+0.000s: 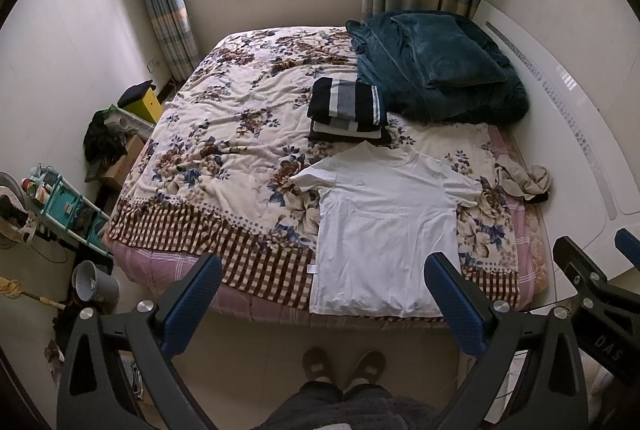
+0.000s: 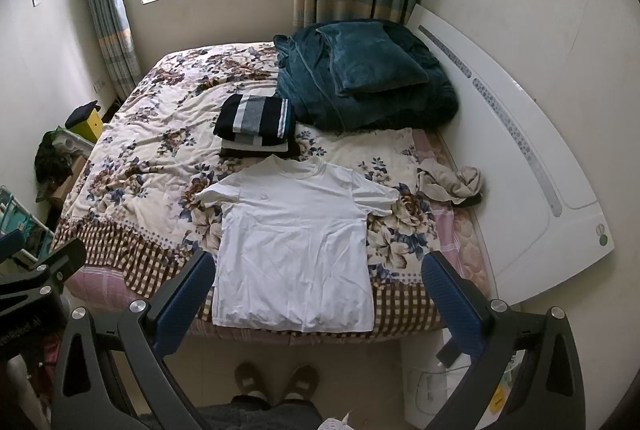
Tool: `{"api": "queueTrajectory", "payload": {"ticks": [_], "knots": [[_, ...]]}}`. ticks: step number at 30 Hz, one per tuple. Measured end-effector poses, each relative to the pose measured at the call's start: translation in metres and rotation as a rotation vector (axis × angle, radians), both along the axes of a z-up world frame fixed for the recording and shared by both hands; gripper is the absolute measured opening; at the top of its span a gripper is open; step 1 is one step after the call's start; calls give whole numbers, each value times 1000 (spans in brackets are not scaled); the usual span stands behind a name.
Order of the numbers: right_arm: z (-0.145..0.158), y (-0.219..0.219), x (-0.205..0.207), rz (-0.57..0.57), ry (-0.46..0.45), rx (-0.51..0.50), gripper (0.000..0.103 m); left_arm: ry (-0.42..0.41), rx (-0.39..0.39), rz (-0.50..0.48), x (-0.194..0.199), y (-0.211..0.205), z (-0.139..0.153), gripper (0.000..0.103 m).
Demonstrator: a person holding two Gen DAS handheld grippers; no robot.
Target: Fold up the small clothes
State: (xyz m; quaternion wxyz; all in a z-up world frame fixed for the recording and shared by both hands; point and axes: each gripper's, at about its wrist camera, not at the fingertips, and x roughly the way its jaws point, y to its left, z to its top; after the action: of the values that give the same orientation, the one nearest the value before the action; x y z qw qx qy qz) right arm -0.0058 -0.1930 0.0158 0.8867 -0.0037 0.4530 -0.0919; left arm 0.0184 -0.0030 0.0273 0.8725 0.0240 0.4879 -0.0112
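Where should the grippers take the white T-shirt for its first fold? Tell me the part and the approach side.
Take the white T-shirt along one long side: one gripper at the shoulder beside the sleeve, the other at the hem corner on that side. Come from above at the bed's near edge. It lies flat, collar away, hem nearest, so the thin edges likely need pinching off the floral blanket. The left gripper and right gripper are open.

You are looking at open bedspread lying left of the white T-shirt. Folded striped clothes are touching its collar, and a crumpled beige garment is blocking the right.
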Motion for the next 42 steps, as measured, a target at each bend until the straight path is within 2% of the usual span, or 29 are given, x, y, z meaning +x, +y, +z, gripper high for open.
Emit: {"api": "queueTrajectory", "payload": {"ticks": [17,26,35,42], "knots": [[-1,3,-3,-1,-5,-1,103,-5,-2,-1,-2,0,-1,103],[8,4,0,-1,-6,-3,103,-9,-3,-1,0,-1,1,103],[1,4,-4,0,-9,-2,103,-9,-6,-2,-3,-1,-1,103],[8,0,11,-28,-1,2,103,-44,14,-2,22,-6,-2,103]]}}
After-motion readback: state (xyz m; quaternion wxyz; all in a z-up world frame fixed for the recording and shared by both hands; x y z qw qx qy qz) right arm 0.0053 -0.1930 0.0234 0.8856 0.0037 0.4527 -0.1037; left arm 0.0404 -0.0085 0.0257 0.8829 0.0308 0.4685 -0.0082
